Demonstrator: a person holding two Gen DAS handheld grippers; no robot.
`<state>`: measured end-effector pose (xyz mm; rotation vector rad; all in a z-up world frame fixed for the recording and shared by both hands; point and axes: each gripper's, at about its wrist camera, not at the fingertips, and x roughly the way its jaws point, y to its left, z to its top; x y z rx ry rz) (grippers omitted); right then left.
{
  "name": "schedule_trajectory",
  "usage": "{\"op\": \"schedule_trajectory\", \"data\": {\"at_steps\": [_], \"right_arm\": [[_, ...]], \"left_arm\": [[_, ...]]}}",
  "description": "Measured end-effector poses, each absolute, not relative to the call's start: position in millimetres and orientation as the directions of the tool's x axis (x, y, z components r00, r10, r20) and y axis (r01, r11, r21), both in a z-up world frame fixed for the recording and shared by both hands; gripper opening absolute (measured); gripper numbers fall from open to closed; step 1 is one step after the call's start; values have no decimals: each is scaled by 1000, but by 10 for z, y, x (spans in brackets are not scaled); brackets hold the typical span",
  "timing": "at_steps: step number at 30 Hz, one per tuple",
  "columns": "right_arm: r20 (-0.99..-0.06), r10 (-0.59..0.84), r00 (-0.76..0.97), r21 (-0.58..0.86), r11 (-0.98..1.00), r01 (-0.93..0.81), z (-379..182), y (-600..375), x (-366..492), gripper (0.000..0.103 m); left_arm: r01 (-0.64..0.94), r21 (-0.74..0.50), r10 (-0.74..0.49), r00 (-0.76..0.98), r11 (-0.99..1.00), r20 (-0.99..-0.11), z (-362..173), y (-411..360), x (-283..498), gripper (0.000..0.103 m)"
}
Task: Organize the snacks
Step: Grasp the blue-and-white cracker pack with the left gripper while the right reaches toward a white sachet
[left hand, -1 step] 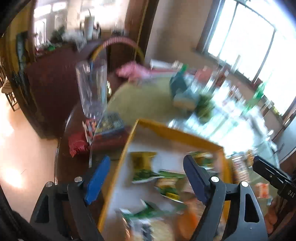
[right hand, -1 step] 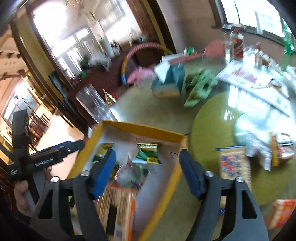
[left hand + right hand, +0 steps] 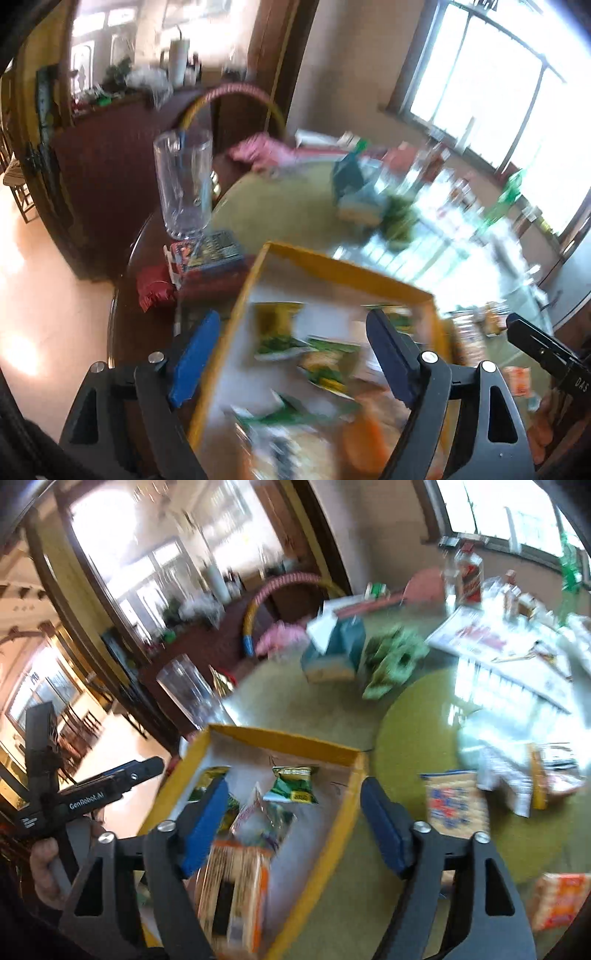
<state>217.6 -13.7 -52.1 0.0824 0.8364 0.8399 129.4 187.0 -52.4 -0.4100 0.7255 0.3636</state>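
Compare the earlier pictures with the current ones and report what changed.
Nothing visibly changed. The yellow-rimmed cardboard box with its snack packets and the tall clear glass sit where they were.

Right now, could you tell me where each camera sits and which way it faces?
Left wrist: on the left tool, looking forward and down over the yellow box toward the glass; its blue pads, jaws opening with nothing gripped, and the other tool's tip show.
Right wrist: on the right tool, facing the same box; pads opening, empty, plus the left tool's body and a hand.
Shared: box, glass, teal tissue box.
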Motion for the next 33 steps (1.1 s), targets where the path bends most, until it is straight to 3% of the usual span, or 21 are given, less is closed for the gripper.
{"op": "schedule_trajectory", "data": {"at_steps": [7, 12, 16, 23, 33], "right_arm": [[-485, 733, 477, 458, 678, -575, -361, -1500, 1888, 85], [-482, 676, 558, 484, 736, -474, -547, -2213, 2006, 86], [-466, 672, 576, 575, 724, -380, -849, -2622, 2186, 86], [-502, 603, 620, 568, 771, -290, -1201, -2721, 2294, 86], [-496, 621, 606, 602, 750, -276, -1270, -2797, 2287, 86]], "left_arm": [[-358, -271, 106, 754, 893, -648, -624, 864, 1076, 82], [-243, -258, 19, 761, 935, -648, -559, 191, 1310, 82], [-222, -221, 0, 706, 950, -708, -623, -116, 1714, 82], [-275, -213, -6, 600, 938, -800, -1023, -247, 2168, 82], [-366, -175, 38, 507, 914, -861, -1342, -372, 2813, 82]]}}
